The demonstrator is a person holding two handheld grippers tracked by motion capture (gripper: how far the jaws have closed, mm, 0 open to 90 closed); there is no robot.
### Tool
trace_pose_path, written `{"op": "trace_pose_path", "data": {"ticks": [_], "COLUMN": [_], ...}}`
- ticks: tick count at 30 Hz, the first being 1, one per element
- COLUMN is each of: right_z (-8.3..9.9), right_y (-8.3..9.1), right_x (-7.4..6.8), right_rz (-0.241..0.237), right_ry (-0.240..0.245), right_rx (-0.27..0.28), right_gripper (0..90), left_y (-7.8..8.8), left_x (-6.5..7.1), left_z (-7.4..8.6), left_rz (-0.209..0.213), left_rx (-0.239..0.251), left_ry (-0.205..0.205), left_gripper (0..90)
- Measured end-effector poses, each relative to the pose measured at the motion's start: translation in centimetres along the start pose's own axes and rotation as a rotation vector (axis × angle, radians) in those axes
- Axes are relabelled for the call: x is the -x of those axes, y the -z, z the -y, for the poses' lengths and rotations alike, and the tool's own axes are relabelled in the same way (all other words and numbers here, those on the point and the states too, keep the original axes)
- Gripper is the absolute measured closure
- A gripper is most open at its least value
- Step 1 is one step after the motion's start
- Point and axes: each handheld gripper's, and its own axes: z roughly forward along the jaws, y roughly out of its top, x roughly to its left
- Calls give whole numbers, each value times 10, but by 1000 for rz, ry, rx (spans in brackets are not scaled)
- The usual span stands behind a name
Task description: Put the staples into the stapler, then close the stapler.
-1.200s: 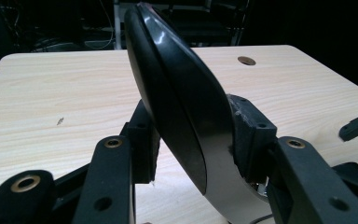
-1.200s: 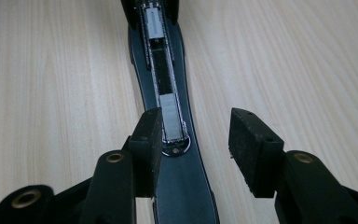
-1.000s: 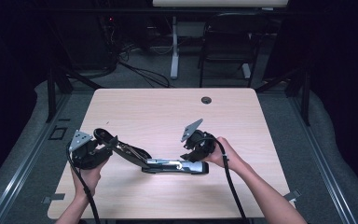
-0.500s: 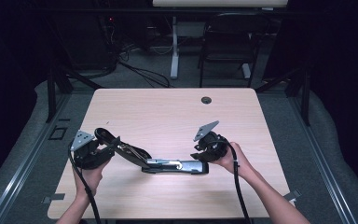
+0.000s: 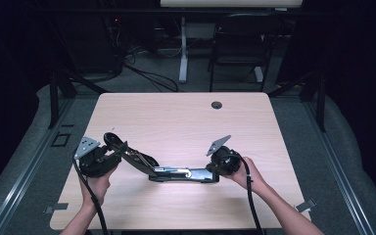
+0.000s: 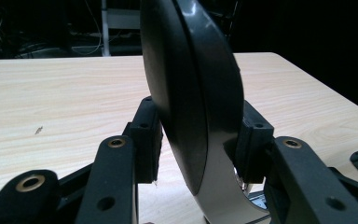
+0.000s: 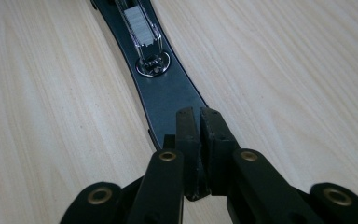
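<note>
A black stapler (image 5: 183, 174) lies swung wide open on the pale wooden table (image 5: 176, 117), base flat. Its curved top arm (image 5: 127, 152) rises to the left. My left gripper (image 5: 119, 149) is shut on that arm. In the left gripper view the arm (image 6: 191, 93) stands between the pads (image 6: 150, 140), which have just closed a little further onto it. My right gripper (image 5: 210, 171) is at the base's right end. Its jaws have just come together with nothing between them. In the right gripper view it (image 7: 199, 121) hovers over the base (image 7: 168, 93), with the staple channel (image 7: 142, 28) beyond.
A round cable hole (image 5: 217, 105) sits near the table's far edge. A dark chair (image 5: 240, 44) and a white desk leg (image 5: 182, 49) stand on the floor behind the table. Cables trail from both grippers toward the near edge.
My right gripper has moved right and down toward the stapler's base end, and its jaws have closed empty. The left hand and the raised stapler arm have kept still.
</note>
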Motion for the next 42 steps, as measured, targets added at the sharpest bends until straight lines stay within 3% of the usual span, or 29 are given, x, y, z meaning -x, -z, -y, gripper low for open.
{"op": "trace_pose_path", "data": {"ticks": [14, 18, 19, 23, 28, 29, 30, 33, 42], "right_z": [-2, -1, -5, -2, -3, -2, -1, 0, -1], "right_y": [-22, -25, -20, -29, -29, -30, -32, -33, -33], "right_x": [-4, -4, -4, -4, -2, -2, -1, -1, -2], "right_rz": [-10, -15, 31, 9, 16, 5, -36, -35, -36], "right_ry": [15, 13, 41, 27, 24, 14, -4, -6, 3], "right_rx": [-58, -68, -171, -137, -140, -129, -89, -86, -83], "right_gripper": [895, 897, 896, 900, 900, 900, 900, 900, 900], "left_y": [-3, -6, -7, -8, -8, -8, -8, -8, -18], "left_x": [9, 16, 18, 22, 22, 23, 23, 23, 23], "left_z": [-3, -5, -6, -7, -7, -6, -6, -6, 1], "left_rz": [10, 18, 20, 19, 14, 13, 13, 12, 29], "left_rx": [22, 30, 31, 30, 29, 29, 29, 27, -44], "left_ry": [-40, -79, -87, -104, -95, -93, -90, -86, -78], "left_gripper": [596, 595, 595, 595, 597, 597, 597, 598, 581]}}
